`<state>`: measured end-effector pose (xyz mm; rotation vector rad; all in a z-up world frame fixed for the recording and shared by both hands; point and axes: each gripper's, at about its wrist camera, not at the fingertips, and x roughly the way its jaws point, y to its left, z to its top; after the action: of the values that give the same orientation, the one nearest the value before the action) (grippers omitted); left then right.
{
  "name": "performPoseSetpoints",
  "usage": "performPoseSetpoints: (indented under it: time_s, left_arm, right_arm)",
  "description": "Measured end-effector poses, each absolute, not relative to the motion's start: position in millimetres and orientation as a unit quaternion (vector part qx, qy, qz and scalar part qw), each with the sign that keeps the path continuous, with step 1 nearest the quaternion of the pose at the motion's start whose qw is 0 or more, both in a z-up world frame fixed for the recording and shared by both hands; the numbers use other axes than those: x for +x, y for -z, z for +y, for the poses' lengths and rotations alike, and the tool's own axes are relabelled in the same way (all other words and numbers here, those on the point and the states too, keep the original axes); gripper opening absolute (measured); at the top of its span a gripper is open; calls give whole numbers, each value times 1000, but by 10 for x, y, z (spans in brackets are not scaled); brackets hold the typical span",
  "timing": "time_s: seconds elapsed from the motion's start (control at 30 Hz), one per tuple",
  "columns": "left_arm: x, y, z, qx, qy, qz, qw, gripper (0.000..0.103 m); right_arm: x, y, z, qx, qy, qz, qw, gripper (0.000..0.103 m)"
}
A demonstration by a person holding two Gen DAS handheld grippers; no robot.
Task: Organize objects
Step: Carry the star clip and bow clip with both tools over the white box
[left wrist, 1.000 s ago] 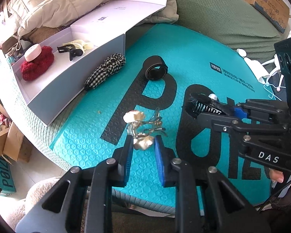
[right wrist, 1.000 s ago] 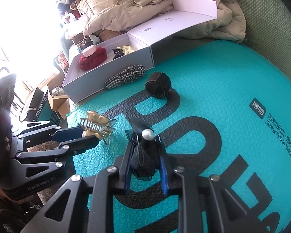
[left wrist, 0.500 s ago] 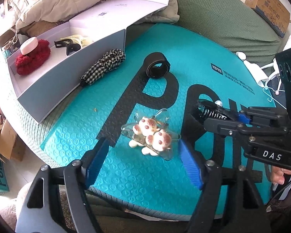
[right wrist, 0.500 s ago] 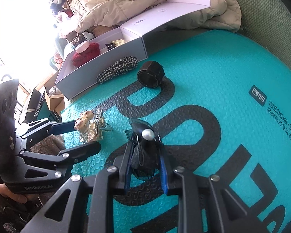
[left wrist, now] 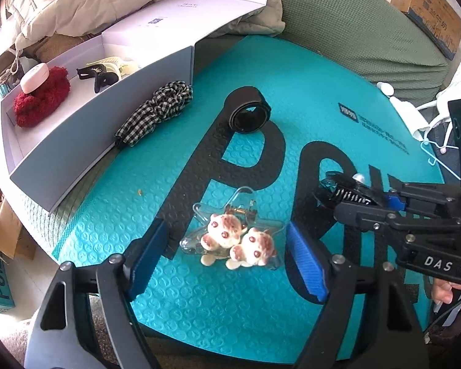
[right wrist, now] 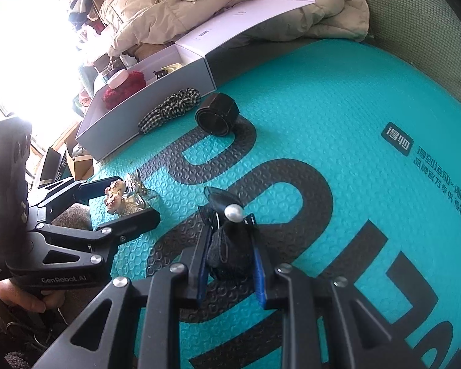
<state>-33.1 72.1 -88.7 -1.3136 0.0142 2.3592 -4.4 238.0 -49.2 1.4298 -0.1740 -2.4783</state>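
Note:
A clear star-shaped hair clip with two plush bears [left wrist: 235,241] lies on the teal bubble mat [left wrist: 307,92]. My left gripper [left wrist: 227,258] is open, its blue pads either side of the clip, not touching it; it also shows in the right wrist view [right wrist: 123,196]. My right gripper [right wrist: 230,240] is shut on a black hair clip with a pearl [right wrist: 233,212], also seen in the left wrist view [left wrist: 350,189]. A checked scrunchie [left wrist: 156,110] and a black band [left wrist: 249,115] lie near the open white box [left wrist: 76,129].
The box holds a red scrunchie [left wrist: 43,95] with a pink case on it, a black claw clip [left wrist: 98,75] and a cream clip [left wrist: 116,63]. Beige jackets [left wrist: 76,0] lie behind the box. Cardboard boxes [left wrist: 3,230] sit on the floor at left.
My left gripper opened and let go of the bear clip, which now lies flat on the mat. The right gripper stays shut on the black clip.

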Motion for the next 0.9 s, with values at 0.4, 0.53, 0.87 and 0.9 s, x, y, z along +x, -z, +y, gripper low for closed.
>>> performPoseSetpoints:
  time_s: [0.4, 0.53, 0.87, 0.9]
  left_arm:
    - [-284, 776, 675, -471, -853, 5, 222, 59]
    - [-249, 699, 588, -472, -857, 4, 209, 59]
    - [-126, 410, 214, -465, -868, -5, 177, 59]
    - [-119, 387, 161, -465, -868, -7, 171, 59]
  right_arm:
    - [-35, 445, 2330, 489, 859, -52, 142, 23]
    - [-25, 375, 2285, 483, 862, -46, 147, 23]
    - [-32, 150, 1999, 466, 864, -23, 189, 23]
    - [-35, 129, 1959, 465, 864, -20, 193, 23]
